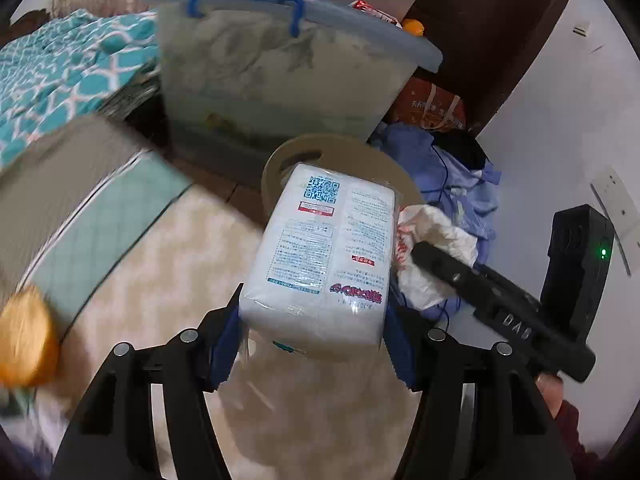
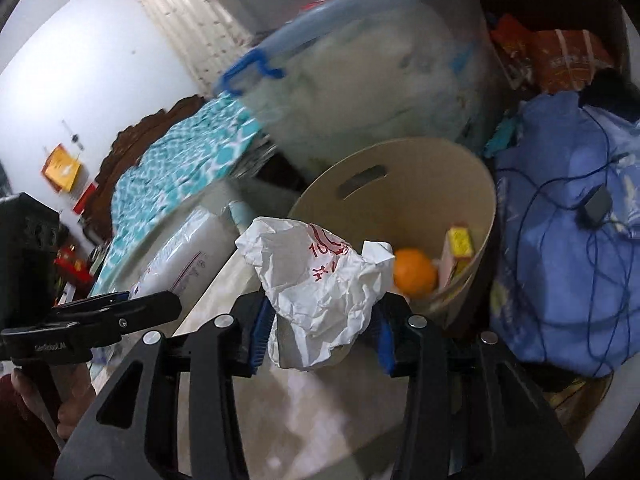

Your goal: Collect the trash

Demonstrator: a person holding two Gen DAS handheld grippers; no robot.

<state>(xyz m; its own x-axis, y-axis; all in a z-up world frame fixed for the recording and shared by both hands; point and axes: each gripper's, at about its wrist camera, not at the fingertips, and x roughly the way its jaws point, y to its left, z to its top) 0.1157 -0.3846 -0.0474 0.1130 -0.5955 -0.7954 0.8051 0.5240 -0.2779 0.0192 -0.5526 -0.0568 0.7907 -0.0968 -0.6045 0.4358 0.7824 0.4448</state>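
Note:
My left gripper (image 1: 312,320) is shut on a white tissue pack (image 1: 324,252) with blue print and a QR code, held above the floor in front of a tan round bin (image 1: 276,164). My right gripper (image 2: 320,324) is shut on a crumpled white paper wrapper (image 2: 320,280) with red print, held just before the bin (image 2: 452,184). The bin holds an orange (image 2: 414,276) and a yellow box (image 2: 460,246). The wrapper (image 1: 436,240) and right gripper also show in the left wrist view. The tissue pack (image 2: 184,256) shows at left in the right wrist view.
A clear storage tub (image 1: 272,76) with blue handle stands behind the bin. Blue clothing with a cable (image 2: 568,248) lies to the right. A teal patterned blanket (image 1: 60,68) lies at left. An orange (image 1: 24,340) sits at the left edge.

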